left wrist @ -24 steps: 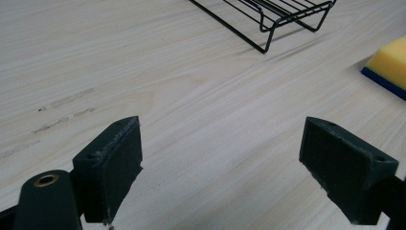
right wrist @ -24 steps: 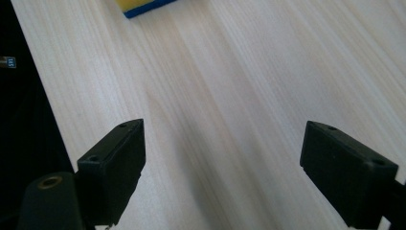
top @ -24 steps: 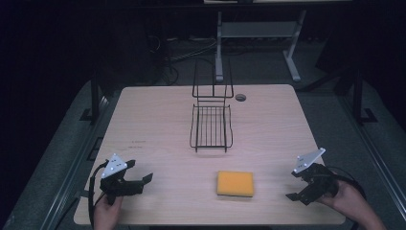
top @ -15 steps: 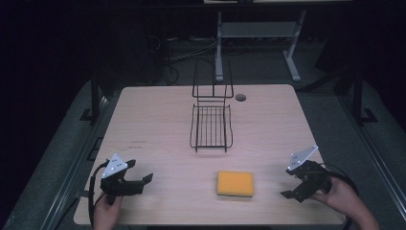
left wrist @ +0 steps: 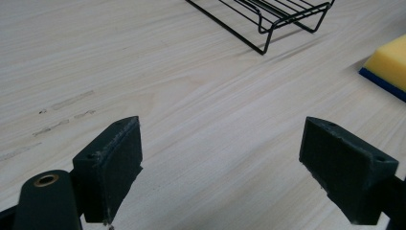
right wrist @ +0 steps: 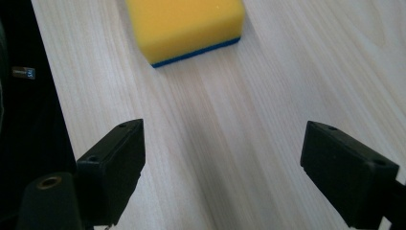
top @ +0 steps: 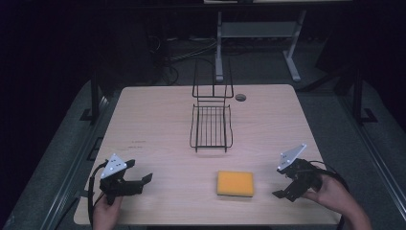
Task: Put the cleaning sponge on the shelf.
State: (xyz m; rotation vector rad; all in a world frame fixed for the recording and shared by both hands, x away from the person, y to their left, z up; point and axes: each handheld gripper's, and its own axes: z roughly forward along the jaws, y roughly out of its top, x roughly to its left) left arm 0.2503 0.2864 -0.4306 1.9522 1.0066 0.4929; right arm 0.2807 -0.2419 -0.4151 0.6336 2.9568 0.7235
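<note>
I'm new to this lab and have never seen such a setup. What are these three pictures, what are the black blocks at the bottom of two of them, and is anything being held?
No robot here: a person holds one set of hand-held tongs in each hand. The high view looks down on the wooden table, with the left tongs at the left and the right tongs at the right. The other two pictures come from cameras riding on the tongs; the black blocks are their own two jaws, standing wide apart. On the table lie a yellow sponge with a blue underside and a black wire rack. Nothing is held. The right tongs point at the sponge without touching it; the left tongs rest over bare wood.
</note>
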